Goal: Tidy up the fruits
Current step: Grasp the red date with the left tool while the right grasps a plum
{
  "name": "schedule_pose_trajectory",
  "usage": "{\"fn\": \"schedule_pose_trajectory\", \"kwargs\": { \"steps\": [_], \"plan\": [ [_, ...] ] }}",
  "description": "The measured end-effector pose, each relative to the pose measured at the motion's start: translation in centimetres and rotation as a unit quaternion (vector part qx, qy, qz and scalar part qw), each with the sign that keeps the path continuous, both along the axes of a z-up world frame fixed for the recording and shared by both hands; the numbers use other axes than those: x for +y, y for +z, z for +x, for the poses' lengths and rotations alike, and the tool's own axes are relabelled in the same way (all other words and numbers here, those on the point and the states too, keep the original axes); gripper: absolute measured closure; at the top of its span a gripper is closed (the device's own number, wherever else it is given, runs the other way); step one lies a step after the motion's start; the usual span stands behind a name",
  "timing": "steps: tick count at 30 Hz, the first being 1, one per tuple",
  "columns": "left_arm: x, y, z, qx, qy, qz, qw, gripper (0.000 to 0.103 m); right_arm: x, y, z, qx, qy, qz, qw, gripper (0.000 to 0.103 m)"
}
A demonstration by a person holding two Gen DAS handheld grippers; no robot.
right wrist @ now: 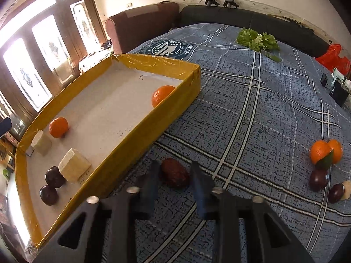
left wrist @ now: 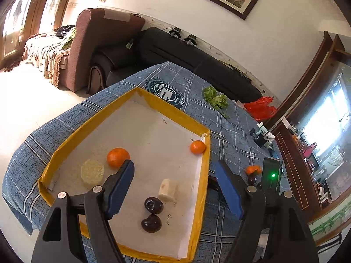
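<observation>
A yellow-rimmed tray (left wrist: 171, 107) lies on the blue checked cloth. It holds two oranges (left wrist: 118, 157), two dark plums (left wrist: 153, 205) and two pale pieces (left wrist: 167, 189). My left gripper (left wrist: 174, 164) hangs open above the tray's near right part with nothing between its fingers. In the right wrist view, my right gripper (right wrist: 174, 164) is down on the cloth just right of the tray wall (right wrist: 153, 118). It is shut on a dark red date (right wrist: 175, 173), one finger on each side of it. Two oranges (right wrist: 325, 151), two plums (right wrist: 319, 179) and a pale piece (right wrist: 346, 189) lie further right.
Lettuce (right wrist: 258, 39) lies at the far side of the cloth, and a red bag (right wrist: 333, 58) sits beyond it. A black device (right wrist: 339, 89) stands near the right edge. Sofas line the wall behind the table.
</observation>
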State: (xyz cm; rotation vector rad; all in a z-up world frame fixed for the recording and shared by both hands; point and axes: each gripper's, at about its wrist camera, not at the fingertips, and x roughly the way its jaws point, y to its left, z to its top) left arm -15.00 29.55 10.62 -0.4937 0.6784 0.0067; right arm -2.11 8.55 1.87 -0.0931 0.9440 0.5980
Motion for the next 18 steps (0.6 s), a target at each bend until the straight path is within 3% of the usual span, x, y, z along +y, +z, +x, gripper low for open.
{"fn": "schedule_pose_trajectory", "kwargs": {
  "steps": [7,10,14,18],
  "plan": [
    [-5.8,-0.2,1.2,0.000,-0.083,0.014,0.9965,0.028,-4.7,0.7,-1.5,0.018,-0.052,0.013,0.998,0.073],
    [-9.1,-1.1,2.2,0.019,-0.125,0.028,0.9916,0.028,-8.6,2.1,-2.5,0.016,-0.068,0.063,0.996,0.069],
    [-13.2,-3.0,3.4,0.040,-0.171,0.037,0.9838,0.028,-15.0,3.4,-2.4,-0.012,-0.142,0.076,0.987,0.063],
    [-16.0,-5.2,4.1,0.062,-0.201,0.048,0.9765,0.028,-19.8,2.4,-0.9,-0.003,-0.210,0.074,0.975,0.063]
  ]
}}
